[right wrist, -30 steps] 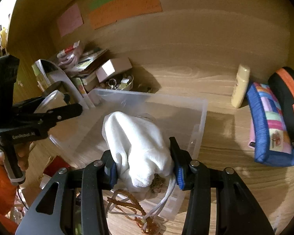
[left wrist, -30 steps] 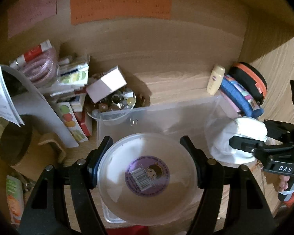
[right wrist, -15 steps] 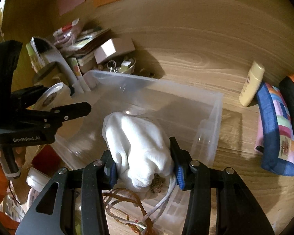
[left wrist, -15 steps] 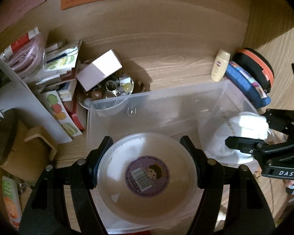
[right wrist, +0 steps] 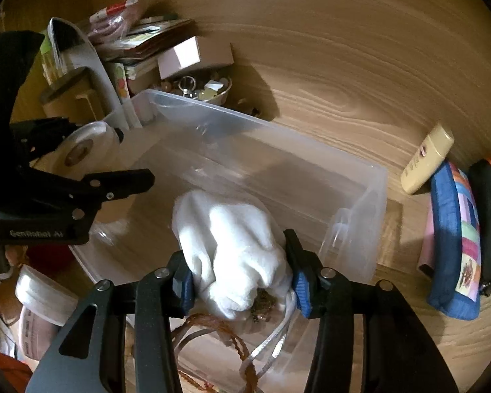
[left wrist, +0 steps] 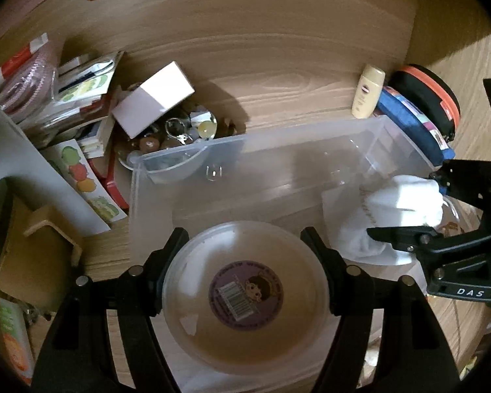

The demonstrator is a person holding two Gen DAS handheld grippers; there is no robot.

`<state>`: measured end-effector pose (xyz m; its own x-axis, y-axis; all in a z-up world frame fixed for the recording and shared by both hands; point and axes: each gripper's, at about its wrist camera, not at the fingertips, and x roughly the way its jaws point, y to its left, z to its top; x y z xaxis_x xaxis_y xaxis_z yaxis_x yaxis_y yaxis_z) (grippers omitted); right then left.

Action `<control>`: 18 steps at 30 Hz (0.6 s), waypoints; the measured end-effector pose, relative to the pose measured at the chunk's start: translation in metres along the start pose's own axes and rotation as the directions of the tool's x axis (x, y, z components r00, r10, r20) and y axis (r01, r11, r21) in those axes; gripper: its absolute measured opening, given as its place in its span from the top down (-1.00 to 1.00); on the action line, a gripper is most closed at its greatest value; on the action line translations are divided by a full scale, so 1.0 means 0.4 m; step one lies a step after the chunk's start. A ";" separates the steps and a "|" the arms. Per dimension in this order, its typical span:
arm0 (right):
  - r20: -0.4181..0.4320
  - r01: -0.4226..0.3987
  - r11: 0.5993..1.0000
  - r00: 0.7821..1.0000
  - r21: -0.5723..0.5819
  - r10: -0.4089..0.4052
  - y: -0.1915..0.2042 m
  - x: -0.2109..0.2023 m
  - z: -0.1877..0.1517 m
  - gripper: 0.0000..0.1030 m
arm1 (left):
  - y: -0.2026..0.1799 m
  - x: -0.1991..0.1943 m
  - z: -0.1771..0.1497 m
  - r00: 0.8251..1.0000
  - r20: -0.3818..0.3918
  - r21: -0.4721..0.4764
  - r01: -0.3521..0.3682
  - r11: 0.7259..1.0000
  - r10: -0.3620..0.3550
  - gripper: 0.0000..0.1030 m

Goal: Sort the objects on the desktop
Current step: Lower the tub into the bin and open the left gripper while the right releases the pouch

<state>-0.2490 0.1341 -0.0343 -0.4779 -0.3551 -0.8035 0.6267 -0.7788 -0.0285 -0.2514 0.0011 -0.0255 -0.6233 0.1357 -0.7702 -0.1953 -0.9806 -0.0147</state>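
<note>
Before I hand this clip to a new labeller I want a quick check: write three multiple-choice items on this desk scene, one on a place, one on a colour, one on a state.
1. Where does the cream bottle lie?
A. inside the clear bin
B. on the desk outside the bin, beside the blue pouch
C. in the left claw

2. What colour is the round sticker on the tub in the left claw?
A. purple
B. green
C. red

3. What is between the right claw's fingers?
A. nothing
B. the white box
C. a white cloth bundle

Answers:
1 B, it rests on bare wood past the clear bin, next to the blue pouch.
2 A, a purple disc with a barcode on the tub, gripped by the left claw.
3 C, the white cloth bundle fills the right claw.
</note>
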 end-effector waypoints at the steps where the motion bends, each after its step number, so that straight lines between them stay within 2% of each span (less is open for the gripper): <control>1: -0.005 -0.001 1.000 1.000 -0.004 0.001 0.001 0.000 0.001 0.13 | -0.001 0.001 0.000 1.000 -0.003 0.002 0.002 1.000 -0.002 -0.35; 10: -0.047 -0.003 1.000 0.999 -0.026 0.002 0.011 0.002 0.011 0.10 | -0.018 0.013 -0.004 1.000 -0.017 0.030 -0.002 1.000 0.003 -0.36; 18: -0.050 0.014 0.999 0.999 -0.041 -0.016 0.023 -0.003 0.017 0.04 | -0.014 0.006 -0.003 1.000 -0.020 0.024 0.008 1.000 -0.007 -0.39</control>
<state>-0.2468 0.1240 -0.0294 -0.4566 -0.3163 -0.8315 0.6447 -0.7617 -0.0643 -0.2509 0.0069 -0.0281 -0.6061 0.1400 -0.7829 -0.2181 -0.9759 -0.0057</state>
